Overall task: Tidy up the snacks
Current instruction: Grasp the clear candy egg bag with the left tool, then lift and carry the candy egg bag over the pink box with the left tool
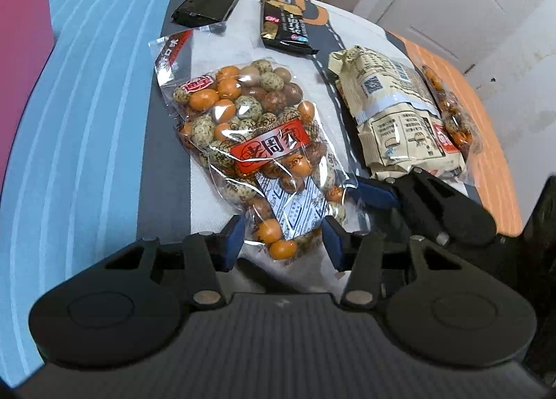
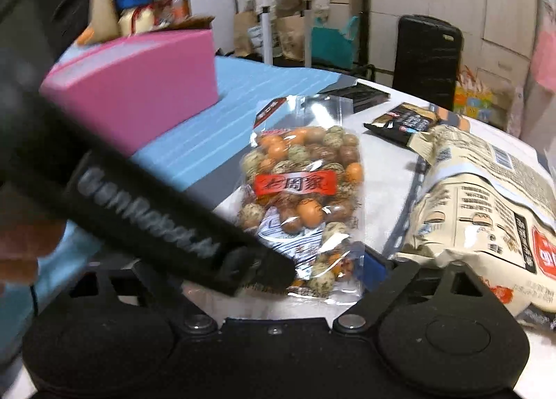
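A clear bag of mixed coated nuts with a red label lies on the table mat. My left gripper is open, its blue pads on either side of the bag's near end. The bag also shows in the right wrist view. My right gripper is open at the bag's near end; the left gripper's body crosses in front and hides its left finger. In the left wrist view the right gripper's finger sits beside the bag's right edge. A beige snack pack lies right of the bag.
A black packet and a black-gold packet lie at the far side. A small bag of orange nuts lies under the beige pack's right edge. A pink box stands at the left on the blue striped mat.
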`<state>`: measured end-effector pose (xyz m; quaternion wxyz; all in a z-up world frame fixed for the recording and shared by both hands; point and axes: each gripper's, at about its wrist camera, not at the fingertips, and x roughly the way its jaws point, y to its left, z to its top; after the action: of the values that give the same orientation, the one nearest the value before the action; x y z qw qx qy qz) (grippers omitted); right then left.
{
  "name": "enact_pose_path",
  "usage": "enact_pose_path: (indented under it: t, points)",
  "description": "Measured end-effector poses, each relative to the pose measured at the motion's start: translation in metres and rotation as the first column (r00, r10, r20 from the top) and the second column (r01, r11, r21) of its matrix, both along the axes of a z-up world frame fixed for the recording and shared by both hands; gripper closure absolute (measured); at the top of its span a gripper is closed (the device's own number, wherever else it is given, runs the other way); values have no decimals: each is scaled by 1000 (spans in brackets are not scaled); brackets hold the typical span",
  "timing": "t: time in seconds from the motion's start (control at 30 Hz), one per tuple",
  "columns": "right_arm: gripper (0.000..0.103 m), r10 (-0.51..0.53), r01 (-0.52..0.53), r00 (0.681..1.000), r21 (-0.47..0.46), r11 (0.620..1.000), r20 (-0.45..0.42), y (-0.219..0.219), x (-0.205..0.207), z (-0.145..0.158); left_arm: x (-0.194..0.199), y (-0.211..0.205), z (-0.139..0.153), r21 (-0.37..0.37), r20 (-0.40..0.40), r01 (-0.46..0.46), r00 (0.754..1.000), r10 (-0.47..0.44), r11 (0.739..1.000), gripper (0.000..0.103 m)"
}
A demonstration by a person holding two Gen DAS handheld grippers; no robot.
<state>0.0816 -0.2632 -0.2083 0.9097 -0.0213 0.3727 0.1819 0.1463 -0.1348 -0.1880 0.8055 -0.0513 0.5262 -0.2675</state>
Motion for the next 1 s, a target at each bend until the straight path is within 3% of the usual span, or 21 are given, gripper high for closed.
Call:
enact_pose_path:
  t: [0.07, 0.17, 0.27, 0.33, 0.43, 0.5, 0.6, 0.77, 1.0]
  points:
    - [21, -23, 24, 1000, 35, 999, -4, -8, 1, 3, 1, 5, 2, 1, -2, 11, 1000, -11, 1000, 54]
    - [27, -32, 32, 999, 42, 999, -11, -10, 1, 4, 8, 18, 5, -58, -38, -18, 999, 16, 998, 50]
    - [29, -38, 40, 999, 44, 998, -30, -12, 4, 5, 10, 24, 10, 11, 72, -52, 996, 51, 999, 50]
    - [28, -36, 37, 999, 22, 999, -35, -9, 4, 5, 17, 29, 6, 21, 92, -82, 993, 80, 996, 49]
    - [26, -21, 20, 999, -29, 999, -26, -1, 1, 5, 28, 36, -6, -65, 43, -125, 991, 128, 990, 49]
    - [23, -28, 28, 999, -14, 1000, -25, -2, 3, 2, 32, 37, -8, -127, 24, -109, 993, 113, 986, 60]
    - [20, -24, 24, 1000, -33, 999, -8, 2, 0, -1, 35, 39, -11, -170, -17, -138, 990, 137, 976, 60]
    - [25, -41, 40, 999, -26, 999, -7, 4, -7, 6, 31, 38, -7, -172, -24, -130, 992, 127, 976, 60]
    - [27, -8, 10, 998, 31, 999, -66, -3, -17, 20, 11, 34, 10, -99, -11, -86, 996, 86, 991, 59]
